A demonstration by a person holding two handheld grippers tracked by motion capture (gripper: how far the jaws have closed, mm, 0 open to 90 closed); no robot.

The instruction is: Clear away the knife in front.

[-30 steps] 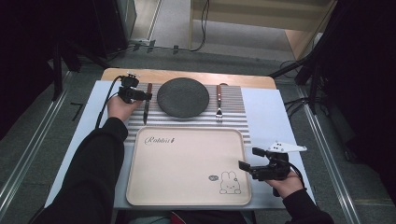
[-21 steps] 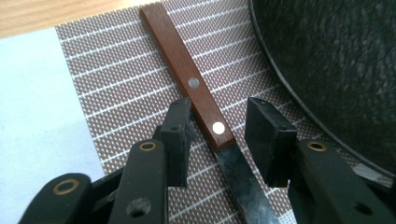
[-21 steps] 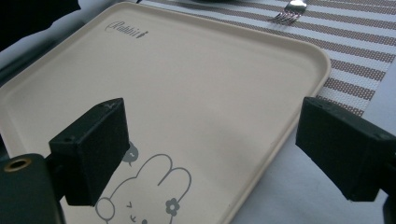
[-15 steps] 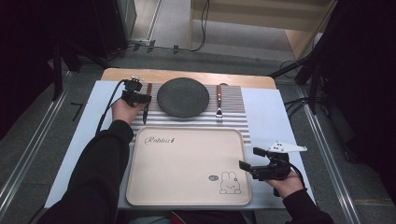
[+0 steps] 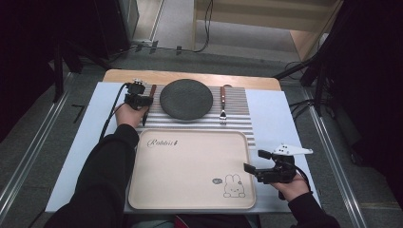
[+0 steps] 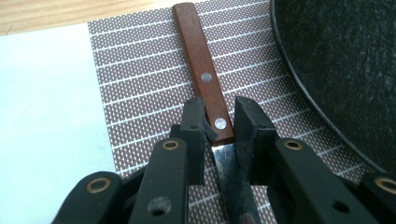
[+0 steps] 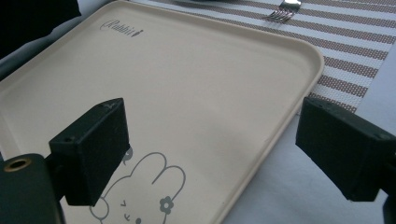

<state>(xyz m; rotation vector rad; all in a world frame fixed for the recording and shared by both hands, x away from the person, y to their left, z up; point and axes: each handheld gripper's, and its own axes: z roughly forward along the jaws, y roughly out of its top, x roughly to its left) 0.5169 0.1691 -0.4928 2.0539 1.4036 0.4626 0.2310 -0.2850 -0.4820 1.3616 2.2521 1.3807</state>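
A knife with a brown wooden handle [image 6: 198, 60] lies on the striped placemat [image 5: 237, 121], left of a dark round plate [image 5: 186, 99]. My left gripper [image 6: 219, 116] straddles the knife [image 5: 151, 95] where handle meets blade. Its jaws have just been closing, and both pads now touch the handle's sides. In the high view the left gripper [image 5: 146, 100] sits at the placemat's left end. My right gripper [image 5: 254, 160] stands open over the right edge of the beige tray [image 5: 190, 166], close to its rabbit drawing, with nothing between the jaws [image 7: 210, 140].
A fork [image 5: 222, 105] lies to the right of the plate, and its tines [image 7: 281, 14] point at the tray [image 7: 187, 70]. The plate's rim [image 6: 345, 60] runs close to the right of the left gripper. A pale blue cloth [image 5: 81, 142] covers the table under everything.
The left hand has edged slightly toward the near side along the knife. The right hand and gripper have stayed put.
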